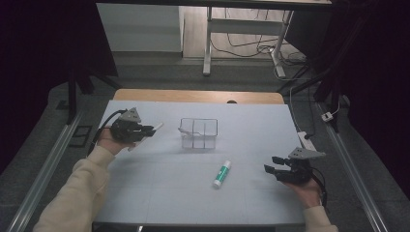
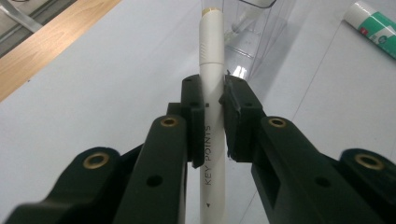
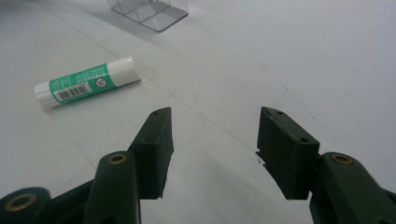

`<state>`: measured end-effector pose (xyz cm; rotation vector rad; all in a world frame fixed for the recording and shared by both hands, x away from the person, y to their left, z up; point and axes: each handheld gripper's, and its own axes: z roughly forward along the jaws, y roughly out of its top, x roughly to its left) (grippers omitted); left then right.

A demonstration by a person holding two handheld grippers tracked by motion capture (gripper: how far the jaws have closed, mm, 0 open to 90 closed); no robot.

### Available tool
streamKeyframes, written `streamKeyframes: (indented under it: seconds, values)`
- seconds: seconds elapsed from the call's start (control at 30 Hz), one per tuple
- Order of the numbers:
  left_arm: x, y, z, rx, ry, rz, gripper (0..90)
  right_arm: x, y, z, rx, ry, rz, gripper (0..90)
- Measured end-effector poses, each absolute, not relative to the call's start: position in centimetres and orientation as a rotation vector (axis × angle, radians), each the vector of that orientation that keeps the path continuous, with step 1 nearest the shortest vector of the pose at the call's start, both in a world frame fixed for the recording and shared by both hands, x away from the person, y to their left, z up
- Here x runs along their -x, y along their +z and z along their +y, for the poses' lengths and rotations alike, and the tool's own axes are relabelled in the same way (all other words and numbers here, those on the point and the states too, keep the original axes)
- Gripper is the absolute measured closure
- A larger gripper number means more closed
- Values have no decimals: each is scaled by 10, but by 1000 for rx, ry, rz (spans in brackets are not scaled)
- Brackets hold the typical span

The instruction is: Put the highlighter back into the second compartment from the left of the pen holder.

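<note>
My left gripper (image 1: 147, 130) is shut on a white pen (image 2: 211, 60) printed "KEY POINTS"; the pen (image 1: 155, 127) sticks out past the jaws toward a clear plastic organizer (image 1: 198, 133) with several compartments. In the left gripper view the pads clamp the pen's barrel, and the organizer (image 2: 252, 28) stands just beyond its tip. A green and white glue stick (image 1: 222, 174) lies flat on the table between the organizer and my right gripper (image 1: 271, 164). The right gripper (image 3: 214, 128) is open over bare table, with the glue stick (image 3: 86, 82) ahead to its left.
The work surface is a pale mat (image 1: 159, 183) over a wooden table (image 1: 198, 95). Metal rails run along both sides of the table. A desk frame and loose cables (image 1: 251, 46) stand on the floor beyond the far edge.
</note>
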<state>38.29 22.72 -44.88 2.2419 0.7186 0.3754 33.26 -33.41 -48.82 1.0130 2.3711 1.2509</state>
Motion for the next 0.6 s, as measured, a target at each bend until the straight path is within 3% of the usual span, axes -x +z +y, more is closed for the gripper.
streamKeyframes:
  seconds: [0.6]
  values:
    - [-384, -442, 222, -2109, 385, 789, 792, -333, -488, -334, -1015, 1244, 2367, 452]
